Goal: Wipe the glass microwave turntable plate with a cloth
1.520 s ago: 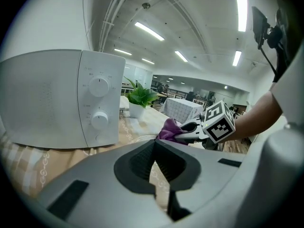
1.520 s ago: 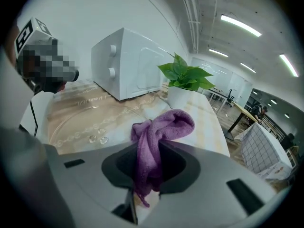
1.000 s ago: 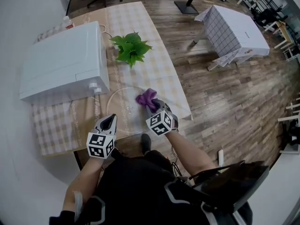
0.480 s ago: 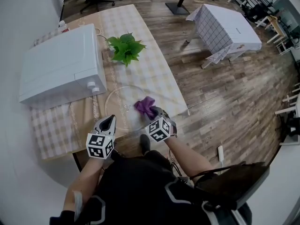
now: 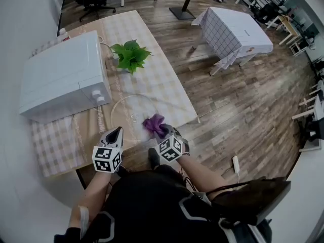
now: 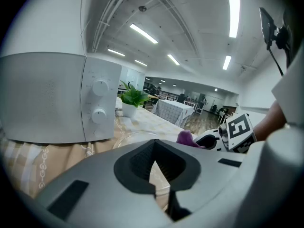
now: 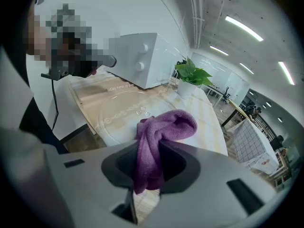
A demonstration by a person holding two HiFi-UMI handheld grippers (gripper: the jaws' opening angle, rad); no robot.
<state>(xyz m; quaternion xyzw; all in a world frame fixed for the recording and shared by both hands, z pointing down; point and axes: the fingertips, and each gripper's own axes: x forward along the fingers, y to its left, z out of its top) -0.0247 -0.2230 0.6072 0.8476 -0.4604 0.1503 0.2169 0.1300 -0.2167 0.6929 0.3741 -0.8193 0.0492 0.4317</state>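
Cloth [image 7: 160, 136] sits bunched in the closed jaws of the right gripper [image 5: 163, 135], its loose end pointing ahead over the near edge of the plate [image 7: 116, 112] — pressing it flat and sweeping in rings would probably wipe best. That plate lies face up just ahead of both grippers, round — no long axis; the left gripper [image 5: 116, 133] is closed and empty.

my cloth [image 7: 161, 137] is purple, the plate [image 7: 118, 112] clear glass, the tablecloth [image 5: 158, 82] beige and white checks, the microwave [image 5: 58, 77] white, the plant [image 5: 129, 54] green.
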